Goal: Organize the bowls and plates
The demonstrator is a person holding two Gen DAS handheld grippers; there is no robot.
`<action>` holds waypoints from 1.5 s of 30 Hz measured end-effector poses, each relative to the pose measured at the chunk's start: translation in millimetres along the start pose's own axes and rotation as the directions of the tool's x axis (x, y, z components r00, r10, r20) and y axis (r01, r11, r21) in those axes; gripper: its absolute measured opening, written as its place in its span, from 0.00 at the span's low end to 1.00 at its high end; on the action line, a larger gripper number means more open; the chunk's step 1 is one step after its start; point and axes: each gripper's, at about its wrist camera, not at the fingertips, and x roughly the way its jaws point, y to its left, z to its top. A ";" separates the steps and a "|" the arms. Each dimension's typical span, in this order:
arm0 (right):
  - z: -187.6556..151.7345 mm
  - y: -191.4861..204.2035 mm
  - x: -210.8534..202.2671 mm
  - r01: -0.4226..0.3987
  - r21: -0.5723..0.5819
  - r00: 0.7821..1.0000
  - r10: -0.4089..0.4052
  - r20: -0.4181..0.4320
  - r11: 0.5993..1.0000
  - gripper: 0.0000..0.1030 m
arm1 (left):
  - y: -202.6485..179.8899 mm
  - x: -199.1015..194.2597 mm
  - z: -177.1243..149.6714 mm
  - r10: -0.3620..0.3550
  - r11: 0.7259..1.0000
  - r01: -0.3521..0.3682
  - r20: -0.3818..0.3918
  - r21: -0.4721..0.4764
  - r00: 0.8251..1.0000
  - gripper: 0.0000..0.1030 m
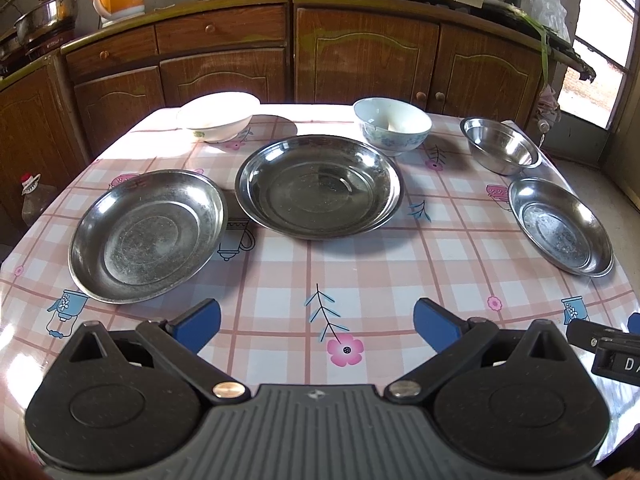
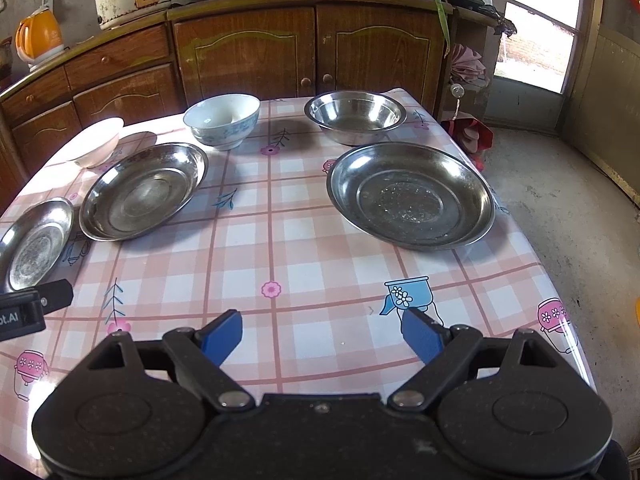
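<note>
Six dishes sit spread over the checked worktop (image 1: 360, 272), none stacked and none touching. Three steel plates lie nearer the grippers: a left plate (image 1: 146, 236), a larger middle plate (image 1: 318, 186) and a right plate (image 2: 410, 194). Behind them stand three bowls: a white bowl (image 1: 218, 116) in bright sunlight at the far left, a blue-patterned bowl (image 1: 392, 124) behind the middle plate, and a steel bowl (image 2: 355, 116) at the far right, just behind the right plate.

Both grippers hover over the near part of the worktop, tilted downward toward the dishes. The left gripper (image 1: 318, 326) has its blue fingers (image 1: 200, 324) spread fully wide with nothing between them, and it faces the gap between the left and middle plates. The right gripper (image 2: 322, 336) is likewise spread wide and empty, its fingers (image 2: 222, 336) over bare cloth in front of the right plate. Each gripper shows at the edge of the other's view, side by side and apart.

Bare cloth lies between the grippers and the plates. The right plate and steel bowl sit close to the worktop's right edge, beyond which is concrete floor (image 2: 560, 220). Wooden cabinets (image 1: 360, 52) stand behind the far edge.
</note>
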 end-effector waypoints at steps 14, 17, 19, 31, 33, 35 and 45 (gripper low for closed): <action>3.3 8.0 2.6 0.007 -0.023 1.000 -0.006 0.011 1.000 0.99 | 11.8 2.5 3.0 0.022 1.000 -0.022 0.026 0.003 0.999 1.00; 4.1 9.6 3.0 0.007 -0.028 1.000 -0.007 0.012 1.000 0.99 | 14.7 4.0 3.7 0.016 1.000 -0.016 0.003 -0.005 1.000 1.00; 4.1 10.0 2.5 0.008 -0.029 1.000 -0.007 0.014 1.000 0.99 | 15.2 5.1 4.0 0.012 1.000 -0.013 -0.014 -0.008 1.000 1.00; 8.6 11.8 0.8 0.006 -0.035 1.000 -0.005 0.030 0.999 0.99 | 19.3 5.7 5.7 0.012 1.000 -0.012 -0.027 -0.006 1.000 1.00; 9.4 13.2 1.2 0.004 -0.037 0.999 -0.003 0.032 0.999 0.99 | 20.3 5.9 6.5 0.010 1.000 -0.011 -0.030 -0.009 1.000 1.00; 10.1 15.2 1.1 0.000 -0.042 0.999 0.002 0.035 0.999 0.99 | 21.7 5.9 7.0 0.011 1.000 -0.011 -0.028 -0.011 1.000 1.00; 12.2 36.5 3.2 -0.029 -0.090 0.998 0.034 0.049 0.996 0.99 | 33.3 8.8 8.0 0.021 0.999 -0.023 -0.038 -0.036 0.999 1.00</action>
